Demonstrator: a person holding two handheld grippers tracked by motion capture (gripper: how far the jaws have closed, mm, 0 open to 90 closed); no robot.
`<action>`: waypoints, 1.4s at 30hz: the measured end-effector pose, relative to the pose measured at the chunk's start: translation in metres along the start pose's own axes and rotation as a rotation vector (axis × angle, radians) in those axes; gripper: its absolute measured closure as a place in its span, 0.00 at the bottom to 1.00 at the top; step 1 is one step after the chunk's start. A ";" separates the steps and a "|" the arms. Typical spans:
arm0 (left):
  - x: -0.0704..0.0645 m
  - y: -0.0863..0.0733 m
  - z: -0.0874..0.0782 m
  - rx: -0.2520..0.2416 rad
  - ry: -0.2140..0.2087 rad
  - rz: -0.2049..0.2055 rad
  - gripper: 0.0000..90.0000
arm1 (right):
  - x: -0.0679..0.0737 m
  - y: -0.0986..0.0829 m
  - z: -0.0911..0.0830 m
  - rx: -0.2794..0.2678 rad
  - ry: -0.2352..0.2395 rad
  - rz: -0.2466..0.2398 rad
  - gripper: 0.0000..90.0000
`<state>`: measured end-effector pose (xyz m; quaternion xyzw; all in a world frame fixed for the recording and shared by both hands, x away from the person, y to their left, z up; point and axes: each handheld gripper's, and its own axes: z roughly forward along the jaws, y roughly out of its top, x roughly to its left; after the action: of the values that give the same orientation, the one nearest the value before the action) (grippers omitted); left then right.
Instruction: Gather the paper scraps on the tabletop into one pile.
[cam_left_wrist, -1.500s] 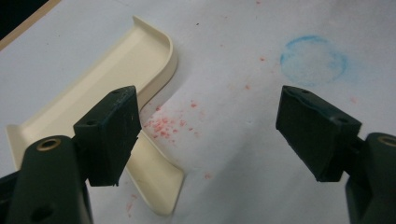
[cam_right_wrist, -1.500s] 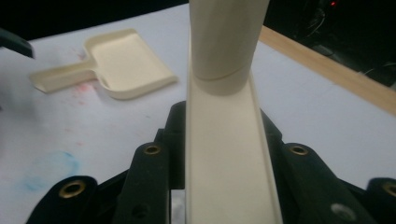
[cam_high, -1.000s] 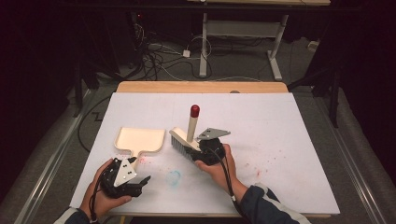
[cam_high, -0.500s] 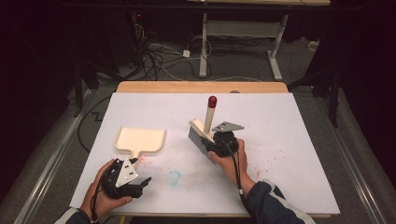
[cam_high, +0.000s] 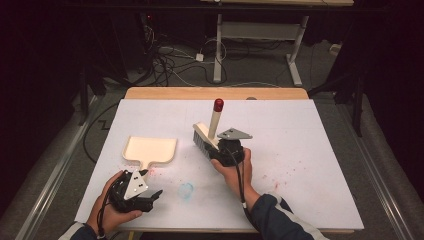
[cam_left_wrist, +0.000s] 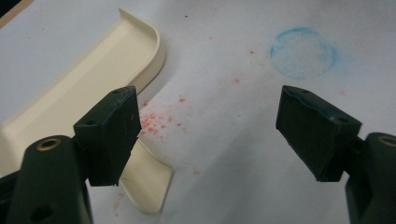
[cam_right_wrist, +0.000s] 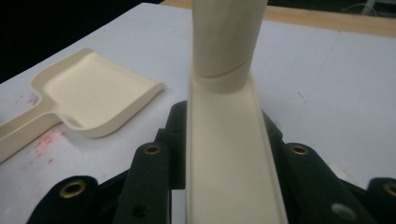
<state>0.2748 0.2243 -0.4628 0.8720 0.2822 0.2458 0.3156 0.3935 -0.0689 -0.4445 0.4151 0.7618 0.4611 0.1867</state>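
A cream brush with grey bristles and a red-tipped handle is held near the table's middle by my right gripper, which is shut on its head. A cream dustpan lies flat on the white table to the left of the brush; the same dustpan lies left of my right gripper's jaws. My left gripper is open near the front edge, just in front of the dustpan's handle. Nothing sits between its jaws, and one finger overlaps the handle in its view.
Red powder specks lie around the dustpan handle, and more red specks are spread at the right. A blue chalk ring marks the table near the front. Cables and desk legs stand on the floor beyond the far edge.
My right gripper carried the brush rightwards and farther back, then about halfway back to the left. The left gripper stayed put.
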 end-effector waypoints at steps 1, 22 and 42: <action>0.000 0.000 0.000 0.007 0.000 0.006 0.24 | 0.000 -0.002 0.005 0.005 -0.011 0.021 0.75; -0.005 0.003 0.004 0.015 -0.022 0.020 0.21 | -0.038 -0.003 -0.041 -0.006 -0.075 0.074 0.75; -0.004 0.001 0.000 0.009 -0.011 0.020 0.21 | -0.076 -0.010 -0.102 -0.048 -0.184 -0.045 0.75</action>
<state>0.2725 0.2207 -0.4633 0.8775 0.2728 0.2430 0.3106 0.3654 -0.1879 -0.4096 0.4341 0.7391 0.4348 0.2761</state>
